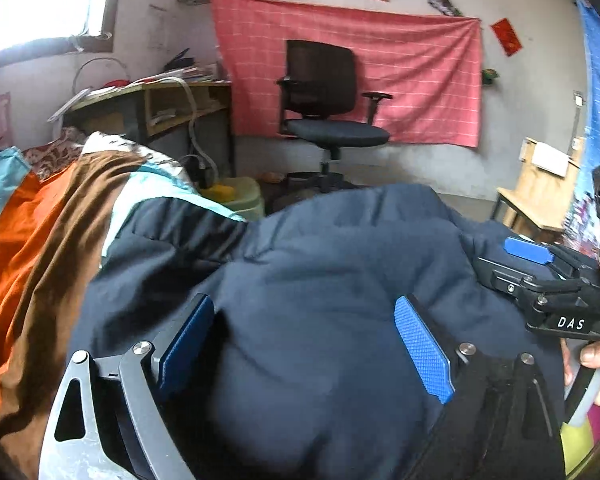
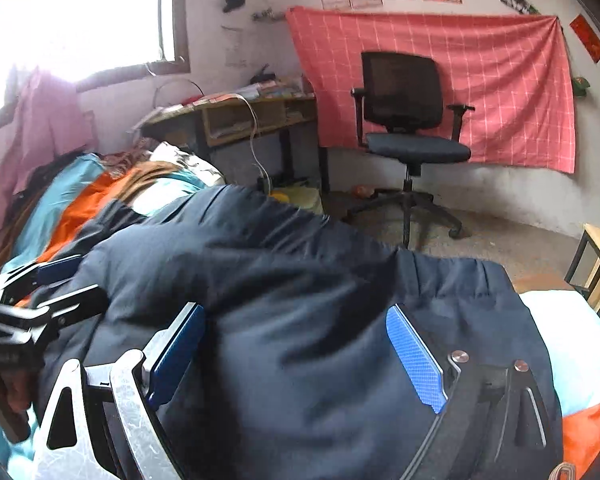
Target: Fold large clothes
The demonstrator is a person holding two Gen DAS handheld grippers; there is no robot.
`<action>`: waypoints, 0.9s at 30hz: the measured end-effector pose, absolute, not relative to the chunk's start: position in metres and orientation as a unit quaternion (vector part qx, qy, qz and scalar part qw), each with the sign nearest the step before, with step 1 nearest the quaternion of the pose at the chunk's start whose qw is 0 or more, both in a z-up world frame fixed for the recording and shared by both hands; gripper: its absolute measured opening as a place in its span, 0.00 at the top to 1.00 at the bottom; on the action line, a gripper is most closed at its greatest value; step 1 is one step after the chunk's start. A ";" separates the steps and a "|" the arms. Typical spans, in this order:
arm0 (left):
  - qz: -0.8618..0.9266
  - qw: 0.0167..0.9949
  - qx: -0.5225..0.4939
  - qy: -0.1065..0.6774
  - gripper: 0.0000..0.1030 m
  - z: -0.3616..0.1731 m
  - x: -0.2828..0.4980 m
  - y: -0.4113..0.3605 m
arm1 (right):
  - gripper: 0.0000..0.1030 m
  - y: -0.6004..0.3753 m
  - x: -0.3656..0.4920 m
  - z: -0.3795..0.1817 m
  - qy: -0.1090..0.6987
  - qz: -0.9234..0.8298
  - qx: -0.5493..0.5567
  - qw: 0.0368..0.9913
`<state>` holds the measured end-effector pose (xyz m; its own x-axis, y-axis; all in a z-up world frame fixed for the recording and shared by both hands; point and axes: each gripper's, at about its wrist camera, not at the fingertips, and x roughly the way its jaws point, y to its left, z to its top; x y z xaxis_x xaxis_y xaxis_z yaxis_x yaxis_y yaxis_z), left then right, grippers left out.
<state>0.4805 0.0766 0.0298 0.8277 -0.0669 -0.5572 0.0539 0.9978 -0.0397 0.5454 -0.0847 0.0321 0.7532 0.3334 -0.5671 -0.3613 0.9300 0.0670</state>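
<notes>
A large dark navy padded jacket (image 1: 320, 280) lies bunched on the bed and fills the lower half of both views (image 2: 300, 300). My left gripper (image 1: 304, 348) is open, its blue pads wide apart over the jacket's cloth, holding nothing. My right gripper (image 2: 296, 352) is open too, its blue pads spread over the jacket. The right gripper also shows at the right edge of the left wrist view (image 1: 540, 276), and the left gripper at the left edge of the right wrist view (image 2: 48, 292). Both rest close on the cloth.
The bed cover (image 1: 32, 248) is striped orange, brown, teal and white. A black office chair (image 1: 328, 108) stands before a pink checked cloth (image 1: 420, 80) on the far wall. A cluttered desk (image 1: 172, 108) is at the left, a wooden table (image 1: 536, 200) at the right.
</notes>
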 end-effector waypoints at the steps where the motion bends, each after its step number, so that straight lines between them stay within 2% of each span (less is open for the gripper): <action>1: -0.021 0.956 -0.015 0.292 0.13 0.030 0.486 0.081 | 0.11 -0.081 0.557 0.031 0.304 0.180 -0.029 0.935; 7: 0.012 0.951 -0.063 0.302 0.13 0.019 0.507 0.118 | 0.11 -0.075 0.602 0.015 0.339 0.167 -0.041 0.925; 8: 0.011 0.951 -0.068 0.301 0.13 0.018 0.508 0.121 | 0.08 -0.077 0.607 0.011 0.342 0.169 -0.035 0.924; 16: 0.001 0.943 -0.083 0.322 0.07 0.009 0.526 0.130 | 0.03 -0.078 0.635 -0.010 0.372 0.169 -0.020 0.912; 27: -0.006 0.943 -0.105 0.315 0.07 0.007 0.526 0.135 | 0.00 -0.082 0.660 -0.028 0.398 0.168 0.007 0.902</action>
